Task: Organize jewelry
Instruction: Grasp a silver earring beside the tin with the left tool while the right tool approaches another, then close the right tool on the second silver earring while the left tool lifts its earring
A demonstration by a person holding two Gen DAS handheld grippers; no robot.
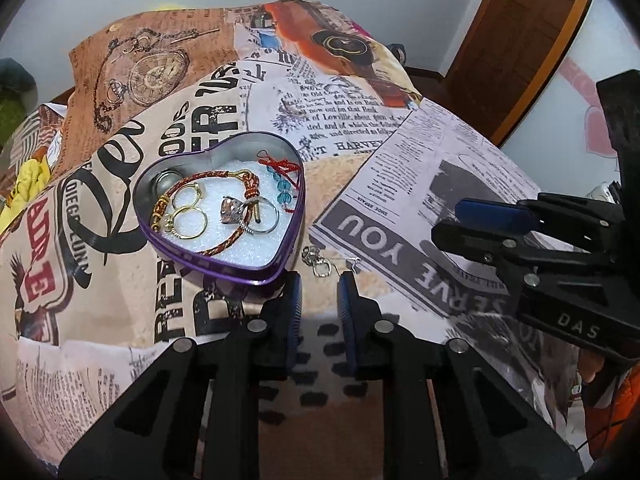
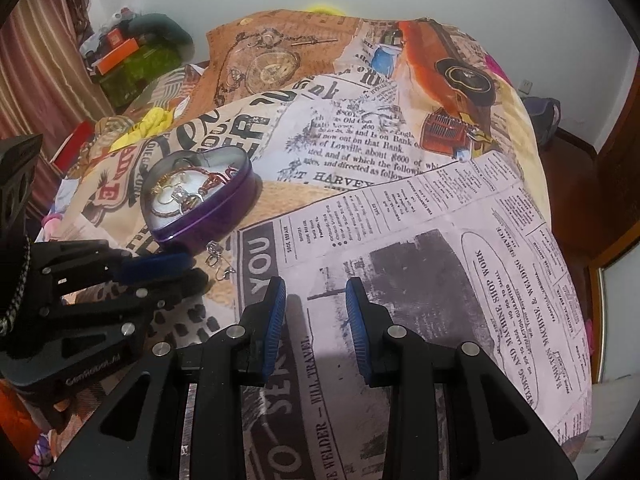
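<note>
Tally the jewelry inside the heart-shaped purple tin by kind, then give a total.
Gold wire rings: 3
Silver ring with a faceted stone: 1
Braided red-and-gold cord bracelet: 1
Red string with blue beads: 1
Round silver-grey piece: 1
Total: 7

A purple heart-shaped metal tin [image 1: 208, 264] with white foam lining [image 1: 240, 248] sits ahead of the black, blue-padded left hand-held gripper [image 1: 318, 294], on newspaper-print bedspread [image 1: 360, 136].
</note>
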